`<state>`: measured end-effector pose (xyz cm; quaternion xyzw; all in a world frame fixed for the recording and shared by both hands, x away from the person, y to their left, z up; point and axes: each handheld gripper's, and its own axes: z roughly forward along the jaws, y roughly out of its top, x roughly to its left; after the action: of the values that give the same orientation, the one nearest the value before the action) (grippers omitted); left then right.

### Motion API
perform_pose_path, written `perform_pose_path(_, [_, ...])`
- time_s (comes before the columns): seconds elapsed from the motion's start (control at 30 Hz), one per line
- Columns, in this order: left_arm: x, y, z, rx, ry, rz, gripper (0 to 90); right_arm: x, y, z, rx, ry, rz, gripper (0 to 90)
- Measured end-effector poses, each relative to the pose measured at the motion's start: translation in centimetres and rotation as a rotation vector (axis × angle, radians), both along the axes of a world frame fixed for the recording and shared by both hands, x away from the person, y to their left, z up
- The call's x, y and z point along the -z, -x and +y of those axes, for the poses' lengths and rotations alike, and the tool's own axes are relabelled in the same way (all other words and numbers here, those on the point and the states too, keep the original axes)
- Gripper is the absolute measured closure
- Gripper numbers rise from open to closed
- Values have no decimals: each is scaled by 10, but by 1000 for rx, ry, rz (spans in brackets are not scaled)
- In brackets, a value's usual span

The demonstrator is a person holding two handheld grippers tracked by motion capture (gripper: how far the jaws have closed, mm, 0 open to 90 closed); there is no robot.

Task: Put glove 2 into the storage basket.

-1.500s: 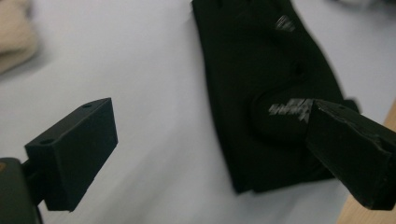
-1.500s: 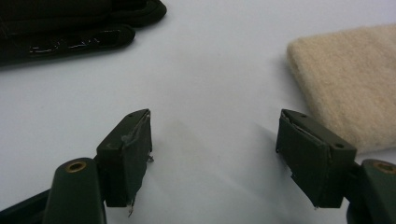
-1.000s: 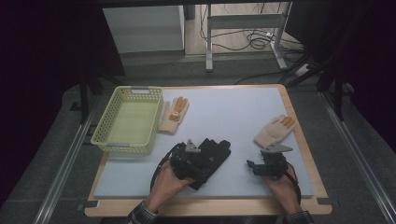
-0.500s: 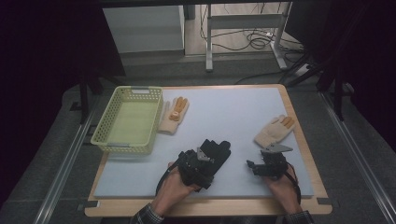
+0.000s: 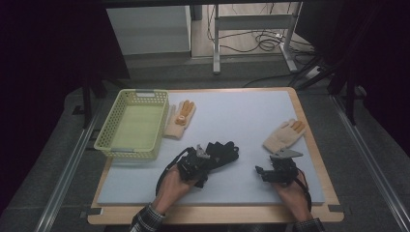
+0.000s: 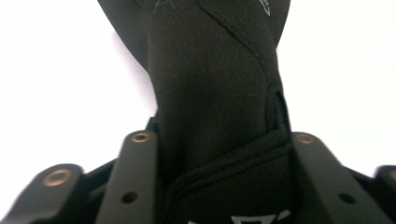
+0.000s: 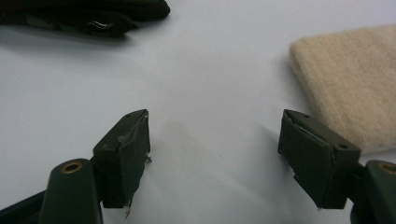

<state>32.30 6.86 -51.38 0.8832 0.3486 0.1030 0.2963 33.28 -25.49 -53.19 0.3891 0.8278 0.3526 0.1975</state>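
A black glove (image 5: 225, 151) lies near the middle of the white mat, fingers pointing away from me. My left gripper (image 5: 196, 166) is at its near end. In the left gripper view its jaws have just been closing and now pinch the black glove (image 6: 210, 70) at the cuff, so my left gripper (image 6: 222, 140) is shut on it. My right gripper (image 5: 270, 166) rests low over the mat at the front right. In the right gripper view my right gripper (image 7: 215, 140) stands open with bare mat between the jaws, and a beige glove (image 7: 345, 79) lies just beyond its right jaw.
A yellow-green mesh basket (image 5: 109, 140) stands at the left of the mat. Beside it lies a beige glove with orange fingertips (image 5: 181, 118). A second beige glove (image 5: 285, 135) lies at the right, just beyond my right gripper. The wooden table edge (image 5: 212, 213) runs along the front.
My left gripper's jaws have come together on the black glove's cuff, and that hand has shifted slightly. The right gripper has not moved.
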Motion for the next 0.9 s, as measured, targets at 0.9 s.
perform_pose_path(0.9, [-98,-54,98,-252,-19,-109,620,0,0,0,-1,-1,0,247])
